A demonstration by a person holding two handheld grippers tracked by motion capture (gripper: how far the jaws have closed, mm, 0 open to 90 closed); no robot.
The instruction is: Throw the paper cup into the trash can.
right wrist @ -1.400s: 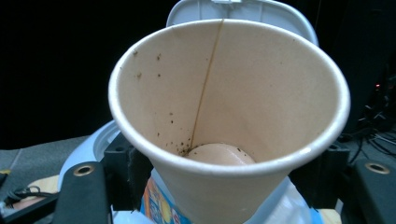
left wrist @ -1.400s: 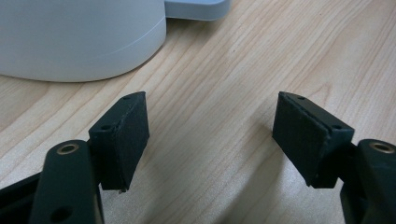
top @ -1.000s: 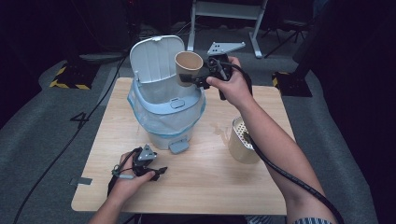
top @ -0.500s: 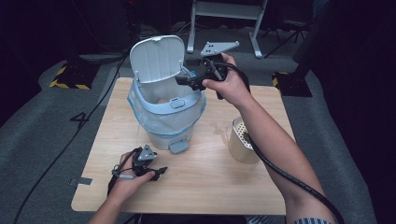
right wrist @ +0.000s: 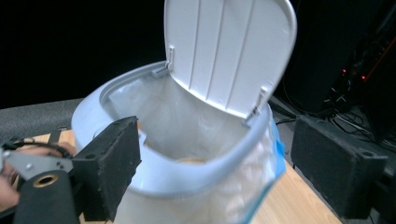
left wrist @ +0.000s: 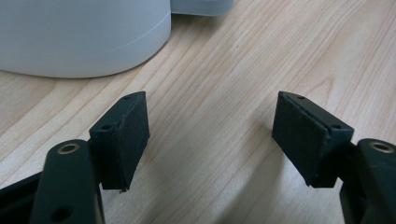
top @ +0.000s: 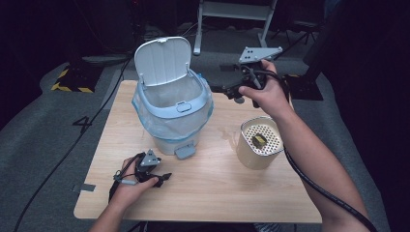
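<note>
A light blue pedal bin [top: 176, 108] with a clear liner stands mid-table, its white lid [top: 162, 60] tipped up. My right gripper [top: 229, 93] hangs to the right of the bin's rim and points at it. Its jaws have just been opening, and they stand open with nothing between them. In the right gripper view the open jaws [right wrist: 224, 154] frame the bin [right wrist: 187, 179], and a tan round shape [right wrist: 189, 161] lies down in the liner. My left gripper [top: 164, 178] rests on the table in front of the bin, open and empty [left wrist: 210, 135].
A cream cylinder [top: 258, 142] with a perforated top and a small dark bit on it stands right of the bin. The bin's pedal [top: 184, 152] juts toward me. The wooden table [top: 217, 193] has bare room along its front. A metal stand [top: 232, 9] is on the floor behind.
The paper cup that my right gripper held over the bin has left its jaws and is gone from the high view. The right gripper has opened and drawn back to the right. The left gripper has stayed put.
</note>
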